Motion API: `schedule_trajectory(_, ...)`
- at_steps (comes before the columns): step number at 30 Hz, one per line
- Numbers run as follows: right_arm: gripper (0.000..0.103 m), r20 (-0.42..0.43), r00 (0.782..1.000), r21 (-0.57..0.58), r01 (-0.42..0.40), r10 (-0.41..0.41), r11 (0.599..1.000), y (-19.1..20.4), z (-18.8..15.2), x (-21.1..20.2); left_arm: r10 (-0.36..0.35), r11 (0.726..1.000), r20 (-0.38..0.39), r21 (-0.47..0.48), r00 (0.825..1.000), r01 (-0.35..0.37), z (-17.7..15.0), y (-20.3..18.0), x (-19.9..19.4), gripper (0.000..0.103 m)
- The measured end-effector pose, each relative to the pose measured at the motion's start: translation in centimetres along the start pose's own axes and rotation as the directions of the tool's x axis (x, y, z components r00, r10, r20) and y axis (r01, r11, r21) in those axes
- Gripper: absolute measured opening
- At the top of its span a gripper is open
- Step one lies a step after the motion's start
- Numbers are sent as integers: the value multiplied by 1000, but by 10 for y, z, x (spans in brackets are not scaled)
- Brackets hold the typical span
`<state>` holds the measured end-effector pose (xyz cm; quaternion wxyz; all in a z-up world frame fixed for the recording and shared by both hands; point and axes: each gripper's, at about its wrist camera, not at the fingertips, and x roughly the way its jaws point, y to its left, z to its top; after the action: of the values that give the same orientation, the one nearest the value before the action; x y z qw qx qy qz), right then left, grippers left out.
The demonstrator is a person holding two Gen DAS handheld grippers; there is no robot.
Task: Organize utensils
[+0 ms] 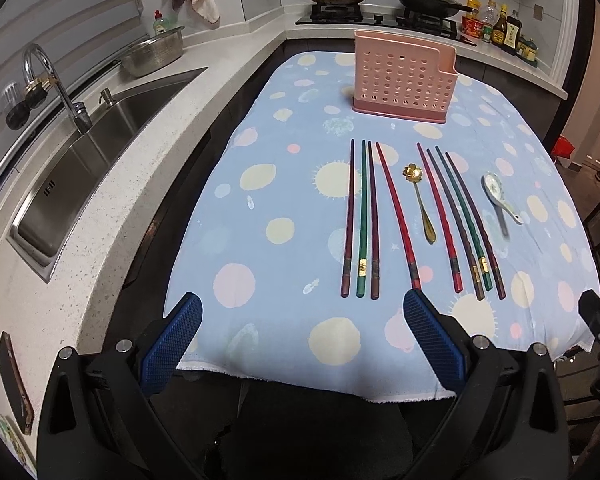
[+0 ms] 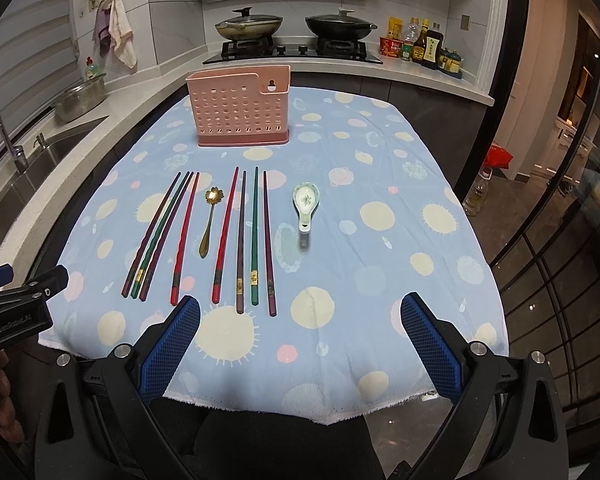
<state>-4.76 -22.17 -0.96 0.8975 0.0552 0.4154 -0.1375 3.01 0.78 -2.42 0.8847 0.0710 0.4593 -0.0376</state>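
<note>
We have not started: our left gripper (image 1: 302,320) and right gripper (image 2: 300,320) hover wide open, empty. Chopsticks (image 2: 240,240) lie mid-frame below the pink holder (image 2: 240,110); next, grasp one.

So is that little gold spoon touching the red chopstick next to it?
Apart. The right wrist view shows blue cloth between the gold spoon and the red chopstick along their whole length.
</note>
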Motion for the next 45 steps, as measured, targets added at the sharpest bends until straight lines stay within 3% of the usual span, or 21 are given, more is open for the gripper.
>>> schedule_trajectory(10, 96, -32, 999, 24, 0, 1, 1000, -2, 19, 37, -27, 1000, -67, -10, 997, 26, 16, 1, 57, 96)
schedule_trajectory(27, 96, -92, 996, 23, 8, -6, 1000, 8, 38, 80, -84, 996, -154, -19, 985, 82, 20, -2, 118, 95)
schedule_trajectory(34, 96, -97, 995, 24, 4, -2, 1000, 10, 42, 87, -116, 993, -179, -40, 977, 111, 18, 3, 132, 82)
schedule_trajectory(41, 96, -105, 995, 20, 4, -2, 1000, 13, 44, 91, -103, 995, -185, -23, 977, 100, 15, 3, 139, 78)
schedule_trajectory(45, 96, -103, 995, 21, 5, -2, 1000, 13, 45, 92, -95, 995, -175, 2, 980, 97, 14, -1, 138, 70)
